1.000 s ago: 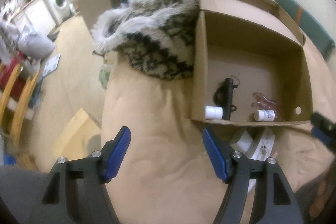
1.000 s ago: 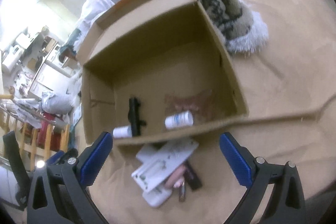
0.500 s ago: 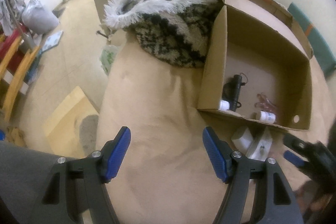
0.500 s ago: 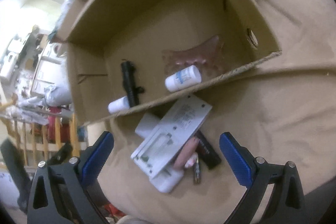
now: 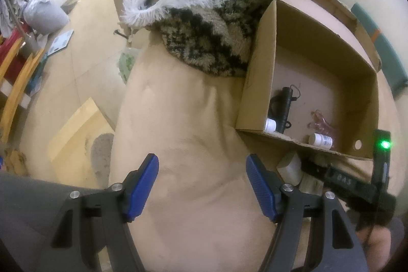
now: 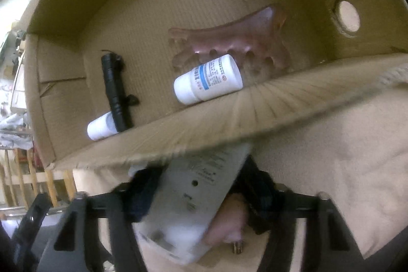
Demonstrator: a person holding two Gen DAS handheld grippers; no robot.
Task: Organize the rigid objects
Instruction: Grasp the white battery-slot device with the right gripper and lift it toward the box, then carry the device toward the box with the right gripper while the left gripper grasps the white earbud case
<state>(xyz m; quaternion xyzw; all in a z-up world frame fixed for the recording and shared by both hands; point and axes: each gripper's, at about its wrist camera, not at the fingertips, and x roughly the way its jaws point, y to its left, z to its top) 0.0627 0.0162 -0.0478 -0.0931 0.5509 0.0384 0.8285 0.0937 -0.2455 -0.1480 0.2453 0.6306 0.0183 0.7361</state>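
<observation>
White flat device (image 6: 196, 198) sits just outside the cardboard box (image 6: 229, 119), between the right gripper (image 6: 193, 195) jaws as they're closing on it. Left gripper (image 5: 202, 185) hovers spread, empty, over beige bedding (image 5: 183, 119).

Inside the cardboard box (image 6: 301, 98): white pill bottle (image 6: 207, 79) on its side against the near wall, pink comb (image 6: 229, 40) behind it, black flashlight (image 6: 116, 91) overlapping a second white bottle (image 6: 99, 128). Outside that wall: flat white device (image 6: 193, 198), tilted.
</observation>
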